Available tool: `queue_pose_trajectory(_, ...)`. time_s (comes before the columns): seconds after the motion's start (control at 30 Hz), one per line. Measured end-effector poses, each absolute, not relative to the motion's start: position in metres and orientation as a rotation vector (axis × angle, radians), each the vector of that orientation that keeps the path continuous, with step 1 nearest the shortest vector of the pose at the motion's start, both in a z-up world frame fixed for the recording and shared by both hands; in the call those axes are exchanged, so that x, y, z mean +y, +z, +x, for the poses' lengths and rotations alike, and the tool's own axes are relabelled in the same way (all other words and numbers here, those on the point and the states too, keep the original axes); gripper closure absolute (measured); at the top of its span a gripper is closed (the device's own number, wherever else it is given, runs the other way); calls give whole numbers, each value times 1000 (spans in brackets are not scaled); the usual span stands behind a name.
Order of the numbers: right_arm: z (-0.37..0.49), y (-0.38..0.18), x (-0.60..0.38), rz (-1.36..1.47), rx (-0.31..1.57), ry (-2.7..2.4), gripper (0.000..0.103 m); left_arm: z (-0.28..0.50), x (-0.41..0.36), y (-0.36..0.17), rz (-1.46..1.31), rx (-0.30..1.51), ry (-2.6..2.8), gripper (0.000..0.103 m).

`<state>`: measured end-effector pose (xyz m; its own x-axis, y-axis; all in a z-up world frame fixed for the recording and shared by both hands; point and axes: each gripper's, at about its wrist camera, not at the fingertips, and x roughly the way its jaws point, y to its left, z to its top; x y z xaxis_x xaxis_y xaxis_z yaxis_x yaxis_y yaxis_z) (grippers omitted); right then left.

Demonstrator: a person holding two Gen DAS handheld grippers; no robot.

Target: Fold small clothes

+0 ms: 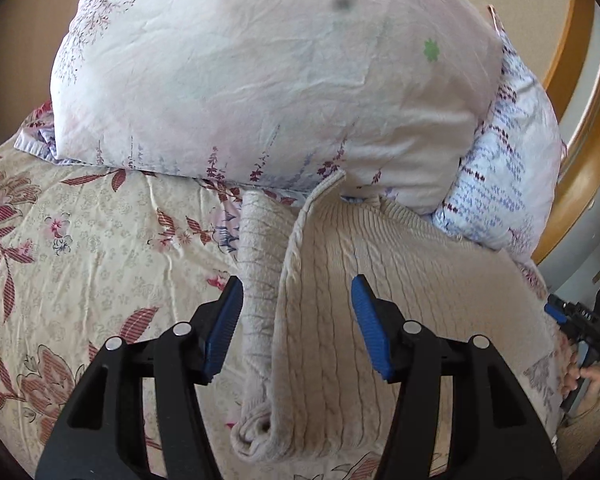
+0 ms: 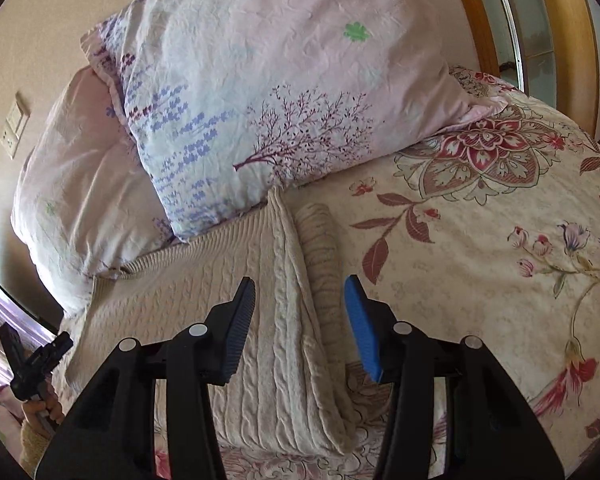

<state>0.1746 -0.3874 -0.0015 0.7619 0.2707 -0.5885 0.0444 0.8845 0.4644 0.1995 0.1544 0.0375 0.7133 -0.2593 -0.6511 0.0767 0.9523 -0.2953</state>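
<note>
Left tongs (image 1: 296, 328) wide open, holding nothing, straddling the sweater's (image 1: 400, 280) folded-in left edge and sleeve (image 1: 256, 280). Right tongs (image 2: 300, 326) likewise open and empty over the opposite folded edge. Likely lined up one per side to grab both for the next fold. Sweater lies flat on the floral bedspread (image 2: 480, 240), far end tucked against the pillows (image 2: 260, 100) at the head of the bed.

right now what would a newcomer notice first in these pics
A cream cable-knit sweater lies on the floral bedspread, side edges folded in, its top touching the big pale pillows behind. The left gripper and the right gripper, both open, hover above the sweater's two folded edges.
</note>
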Motion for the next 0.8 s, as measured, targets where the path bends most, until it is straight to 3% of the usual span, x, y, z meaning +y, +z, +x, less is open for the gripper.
queue_pose_trajectory(0.17,174,-13,-379,427,743,124,59,196,146,27,-202,785,-185,49)
queue_pose_trajectory(0.47,173,-19,-358,293,755,119,81,199,142,17,-175,813,-172,70)
queue_pose_trajectory(0.57,172,-18,-354,256,745,110,88,200,141,16,-172,819,-174,83)
queue_pose_trajectory(0.63,169,-15,-352,232,727,100,90,199,141,17,-174,821,-179,91)
queue_pose_trajectory(0.8,160,-2,-351,229,674,92,92,195,147,22,-194,811,-204,95)
